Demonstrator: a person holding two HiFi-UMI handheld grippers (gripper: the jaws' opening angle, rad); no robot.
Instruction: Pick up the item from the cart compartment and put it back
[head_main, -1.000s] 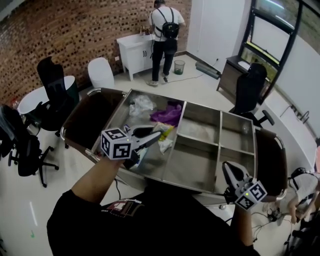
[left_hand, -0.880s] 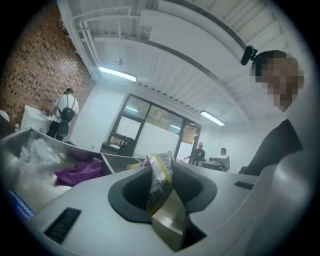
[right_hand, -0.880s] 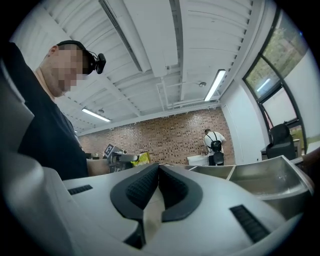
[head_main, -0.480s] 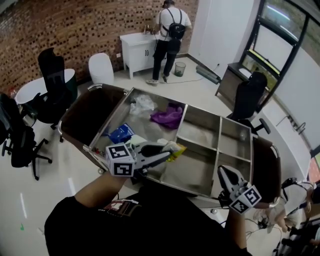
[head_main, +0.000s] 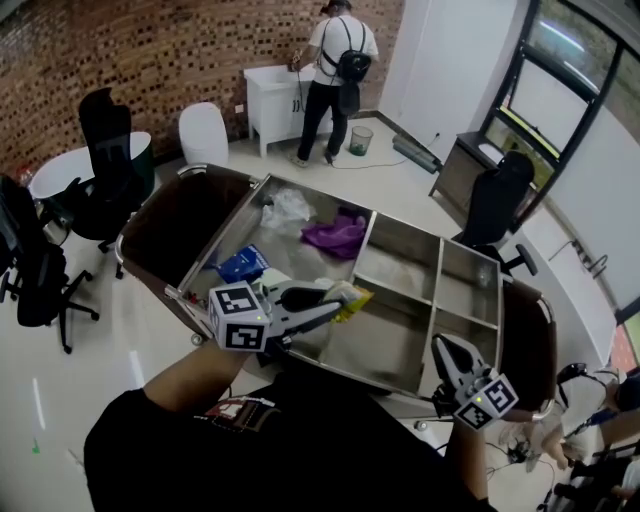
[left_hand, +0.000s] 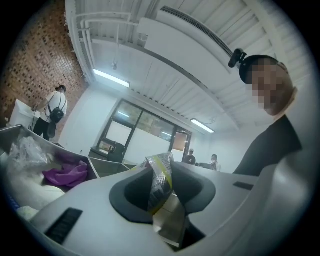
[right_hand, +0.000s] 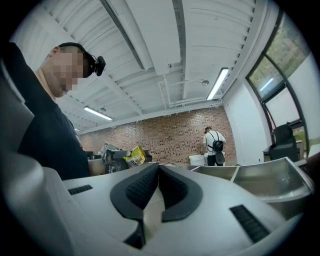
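Observation:
My left gripper (head_main: 335, 304) is shut on a crinkled yellow and silver snack packet (head_main: 351, 296), held above the near edge of the steel cart (head_main: 436, 278). In the left gripper view the packet (left_hand: 161, 176) stands pinched edge-on between the dark pads (left_hand: 134, 192) of the left gripper (left_hand: 160, 170). My right gripper (head_main: 441, 347) hangs at the cart's near right corner. It is shut with nothing in it, its pads (right_hand: 141, 186) meeting in the right gripper view (right_hand: 158, 172). That view also shows the packet (right_hand: 134, 156) at the far left.
The cart's big left compartment holds a blue packet (head_main: 243, 265), a clear plastic bag (head_main: 286, 210) and a purple cloth (head_main: 338, 236). Office chairs (head_main: 110, 150) (head_main: 495, 195) flank the cart. A person with a backpack (head_main: 335, 60) stands at a white cabinet behind.
My left gripper has lifted the packet out of the left compartment and carried it right, uncovering the blue packet. The right gripper has barely moved.

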